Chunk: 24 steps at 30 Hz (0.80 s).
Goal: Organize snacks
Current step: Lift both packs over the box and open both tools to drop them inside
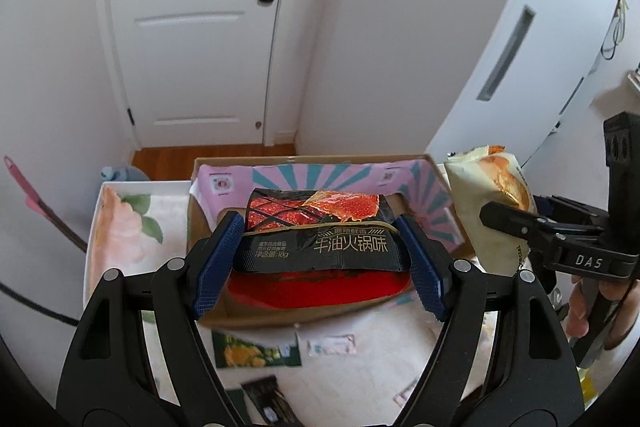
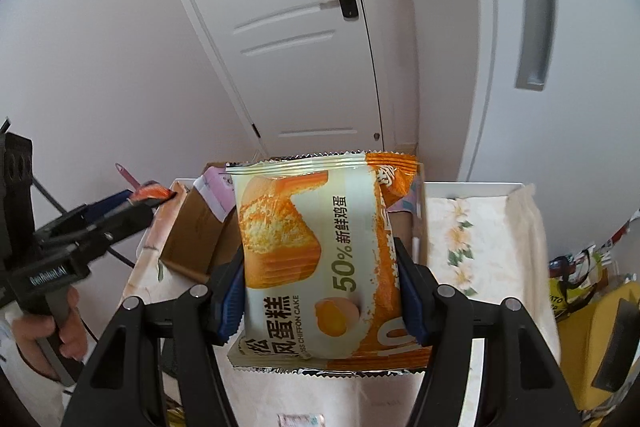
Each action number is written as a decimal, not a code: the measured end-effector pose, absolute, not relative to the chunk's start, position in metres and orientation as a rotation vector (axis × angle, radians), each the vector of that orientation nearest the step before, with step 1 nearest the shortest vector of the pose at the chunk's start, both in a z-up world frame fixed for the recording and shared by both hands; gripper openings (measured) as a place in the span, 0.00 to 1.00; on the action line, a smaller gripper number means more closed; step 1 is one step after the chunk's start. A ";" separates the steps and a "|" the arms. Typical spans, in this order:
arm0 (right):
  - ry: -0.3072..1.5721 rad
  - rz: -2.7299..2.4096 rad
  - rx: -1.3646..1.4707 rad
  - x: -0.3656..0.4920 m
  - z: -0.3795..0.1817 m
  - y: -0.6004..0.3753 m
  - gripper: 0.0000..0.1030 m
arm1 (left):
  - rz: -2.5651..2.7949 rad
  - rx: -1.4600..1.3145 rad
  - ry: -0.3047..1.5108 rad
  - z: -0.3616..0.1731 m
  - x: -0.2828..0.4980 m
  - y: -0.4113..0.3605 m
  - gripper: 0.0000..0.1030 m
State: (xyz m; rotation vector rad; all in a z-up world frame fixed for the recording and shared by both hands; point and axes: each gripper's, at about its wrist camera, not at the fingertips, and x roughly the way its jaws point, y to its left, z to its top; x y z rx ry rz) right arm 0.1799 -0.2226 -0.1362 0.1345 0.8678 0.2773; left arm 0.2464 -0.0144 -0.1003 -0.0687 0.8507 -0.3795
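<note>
My left gripper [image 1: 320, 259] is shut on a black and red hotpot-flavour snack packet [image 1: 320, 231] and holds it over the open cardboard box [image 1: 320, 171]. A red packet [image 1: 320, 293] lies in the box below it. My right gripper [image 2: 320, 291] is shut on a cream and orange chiffon cake packet [image 2: 316, 259], held upright just right of the box [image 2: 192, 227]. The cake packet [image 1: 486, 195] and right gripper [image 1: 516, 227] show at the right of the left wrist view. The left gripper [image 2: 152, 199] shows at the left of the right wrist view.
The box stands on a white table with a floral cloth [image 1: 120, 227]. A green packet [image 1: 252, 351], a small pale sachet [image 1: 332, 345] and a dark packet [image 1: 268, 403] lie on the cloth in front of the box. Yellow bags [image 2: 580, 307] sit far right. A white door [image 1: 200, 27] stands behind.
</note>
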 end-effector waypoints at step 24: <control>1.018 0.242 0.166 0.274 -0.187 -0.180 0.58 | -0.375 0.110 1.026 -0.186 0.313 -0.021 1.00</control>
